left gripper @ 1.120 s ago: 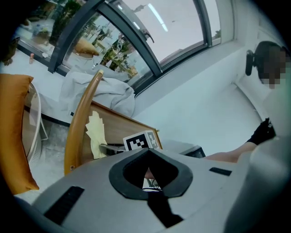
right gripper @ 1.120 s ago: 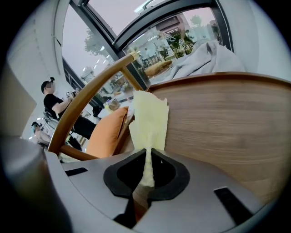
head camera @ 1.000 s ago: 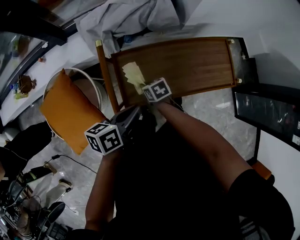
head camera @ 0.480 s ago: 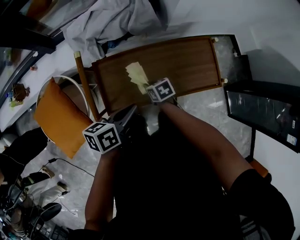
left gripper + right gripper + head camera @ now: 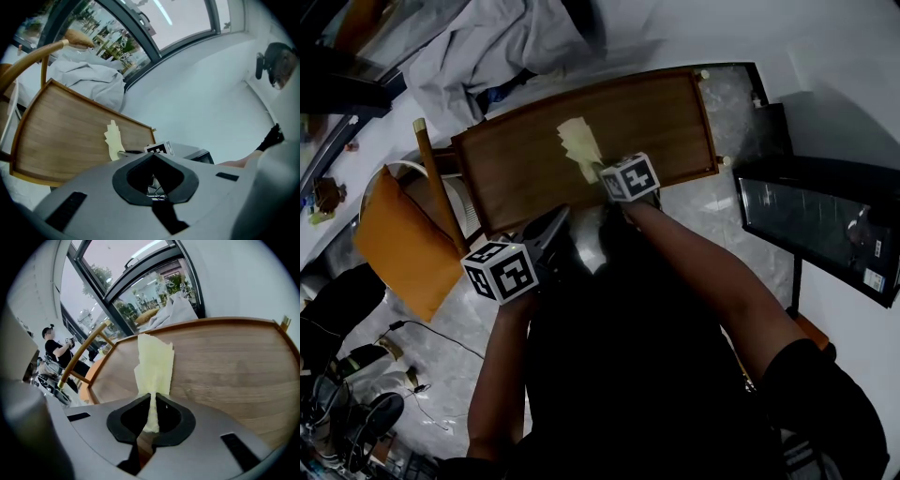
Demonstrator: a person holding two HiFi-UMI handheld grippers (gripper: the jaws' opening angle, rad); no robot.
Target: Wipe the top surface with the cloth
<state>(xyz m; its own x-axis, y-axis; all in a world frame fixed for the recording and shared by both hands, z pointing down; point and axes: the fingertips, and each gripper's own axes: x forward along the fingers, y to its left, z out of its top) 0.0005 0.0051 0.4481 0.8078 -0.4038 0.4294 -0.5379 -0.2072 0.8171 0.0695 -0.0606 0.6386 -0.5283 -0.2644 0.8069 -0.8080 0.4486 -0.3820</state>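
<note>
Clamps the thin pale-yellow cloth (image 5: pixel 153 364) mid-frame on the brown wooden table (image 5: pixel 234 366) in the right gripper (image 5: pixel 151 398) jaws, left gripper (image 5: pixel 152 157) jaws closed and empty, seemingly early in the wipe.

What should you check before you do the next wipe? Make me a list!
1. Pale yellow cloth pinched in the right gripper: ok, the jaws are closed on its near end.
2. Cloth lying on the brown wooden tabletop: ok.
3. Nothing else on the wood in the cloth's path: ok, only bare wood shows.
4. Left gripper out of the way: ok, it is shut, holds nothing and is held off the tabletop's near edge.
5. Cloth apart from the tabletop's raised rim: ok.
6. Which spots are left to wipe: cannot tell.
</note>
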